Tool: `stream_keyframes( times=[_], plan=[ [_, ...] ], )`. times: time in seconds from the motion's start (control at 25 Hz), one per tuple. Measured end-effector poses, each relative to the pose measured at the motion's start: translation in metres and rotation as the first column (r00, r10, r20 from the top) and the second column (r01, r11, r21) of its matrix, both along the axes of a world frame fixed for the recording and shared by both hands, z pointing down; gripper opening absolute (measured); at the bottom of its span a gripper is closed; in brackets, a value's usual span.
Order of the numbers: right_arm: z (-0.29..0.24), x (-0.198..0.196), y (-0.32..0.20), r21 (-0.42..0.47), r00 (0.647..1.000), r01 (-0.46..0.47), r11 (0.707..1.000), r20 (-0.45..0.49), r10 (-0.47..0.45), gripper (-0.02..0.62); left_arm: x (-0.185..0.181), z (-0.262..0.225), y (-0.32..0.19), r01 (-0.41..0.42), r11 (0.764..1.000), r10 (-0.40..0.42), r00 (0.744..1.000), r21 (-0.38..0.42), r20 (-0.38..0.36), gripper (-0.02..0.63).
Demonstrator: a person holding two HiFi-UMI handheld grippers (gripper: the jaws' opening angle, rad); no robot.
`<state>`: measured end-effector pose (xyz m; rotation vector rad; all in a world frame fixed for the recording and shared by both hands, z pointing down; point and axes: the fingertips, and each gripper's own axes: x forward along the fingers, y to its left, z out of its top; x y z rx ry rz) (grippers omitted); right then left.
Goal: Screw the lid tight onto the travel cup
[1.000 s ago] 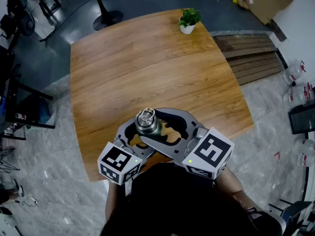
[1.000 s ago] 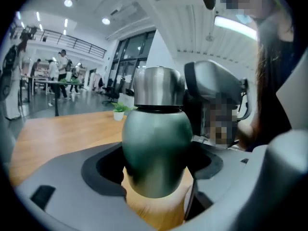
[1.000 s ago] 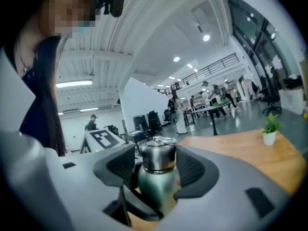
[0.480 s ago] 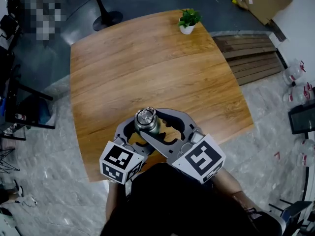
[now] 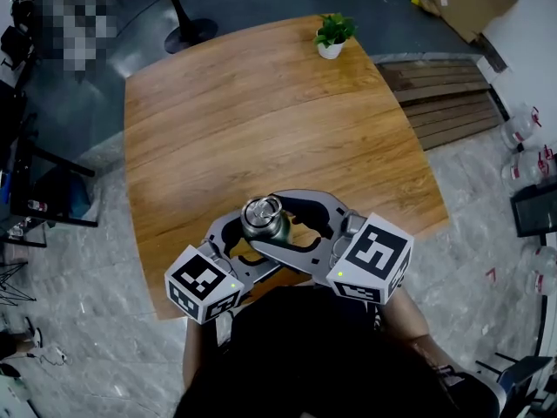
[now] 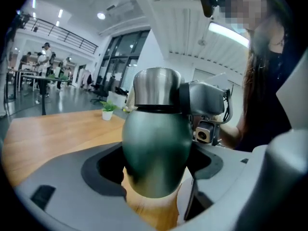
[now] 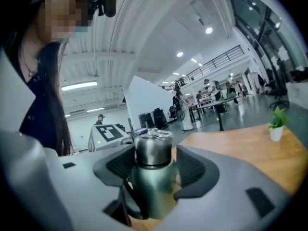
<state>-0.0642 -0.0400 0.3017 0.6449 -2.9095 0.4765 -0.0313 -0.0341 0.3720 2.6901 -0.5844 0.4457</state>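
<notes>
Clenching the cup [image 5: 264, 225] by the surface's [image 5: 261, 103] near edge, the left fingers [image 6: 62, 177] hold it upright. The right fingers [image 7: 204, 173], just eased apart, flank its lid [image 7: 153, 149].

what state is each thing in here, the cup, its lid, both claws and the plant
dark green metal travel cup: upright, clamped round its body
shiny steel screw lid: seated on the cup, tightness not visible
left claw: shut on the cup
right claw: round the lid, jaws just opened wider, small gap at one side
small green plant in a white pot: upright, near the far edge of the wooden table
</notes>
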Motion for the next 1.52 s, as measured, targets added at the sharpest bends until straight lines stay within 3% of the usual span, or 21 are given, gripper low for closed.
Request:
stream_keyframes(
  times=[0.08,0.2,0.36,0.44,0.64,0.72,0.8,0.88,1.0,1.16,1.24,1.32,1.52],
  plan=[
    [-0.001,0.001,-0.002,0.015,1.0,-0.023,1.0,-0.002,0.023,0.255,0.001,0.001,-0.001,-0.001,1.0,0.0,1.0,0.001,0.009,0.376],
    [0.001,0.004,-0.01,0.083,0.992,-0.115,0.99,-0.049,0.119,0.25,-0.002,0.006,-0.012,0.081,0.997,-0.082,0.995,0.012,0.053,0.376],
    [0.006,0.009,-0.018,0.14,0.959,-0.254,0.957,-0.095,0.268,0.241,-0.009,0.016,-0.028,0.236,0.969,-0.245,0.956,0.071,0.159,0.376],
    [0.007,0.009,-0.019,0.145,0.95,-0.284,0.948,-0.091,0.299,0.238,-0.01,0.018,-0.031,0.28,0.956,-0.291,0.94,0.088,0.176,0.376],
    [0.0,0.004,-0.006,0.033,0.994,-0.112,0.993,-0.007,0.112,0.244,-0.002,0.007,-0.018,0.166,0.986,-0.167,0.985,0.016,0.043,0.376],
    [-0.003,0.006,-0.003,0.002,0.998,-0.062,0.998,0.009,0.062,0.245,0.001,0.004,-0.01,0.104,0.994,-0.105,0.994,0.028,0.033,0.374],
    [-0.004,0.008,-0.006,0.016,0.997,-0.076,0.997,0.003,0.076,0.244,0.002,0.002,-0.01,0.087,0.995,-0.089,0.995,0.049,0.041,0.376],
    [-0.004,0.008,-0.009,0.065,0.991,-0.129,0.99,-0.026,0.131,0.244,-0.002,0.004,-0.015,0.123,0.99,-0.128,0.989,0.069,0.072,0.376],
    [-0.001,0.007,-0.015,0.116,0.968,-0.236,0.965,-0.057,0.243,0.242,-0.006,0.008,-0.024,0.219,0.971,-0.23,0.964,0.092,0.133,0.374],
    [0.006,0.012,-0.021,0.093,0.929,-0.36,0.928,-0.054,0.366,0.242,-0.006,0.014,-0.031,0.315,0.942,-0.332,0.926,0.117,0.179,0.376],
    [0.006,0.009,-0.018,0.096,0.937,-0.337,0.936,-0.058,0.344,0.244,-0.006,0.014,-0.031,0.315,0.942,-0.332,0.927,0.116,0.174,0.376],
    [0.002,0.007,-0.013,0.09,0.959,-0.273,0.958,-0.048,0.278,0.247,-0.005,0.009,-0.027,0.282,0.955,-0.292,0.947,0.092,0.136,0.376],
    [-0.012,0.01,-0.006,0.016,0.99,-0.139,0.99,0.034,0.138,0.245,0.003,-0.005,-0.013,0.112,0.992,-0.115,0.993,0.063,0.041,0.376]
  ],
)
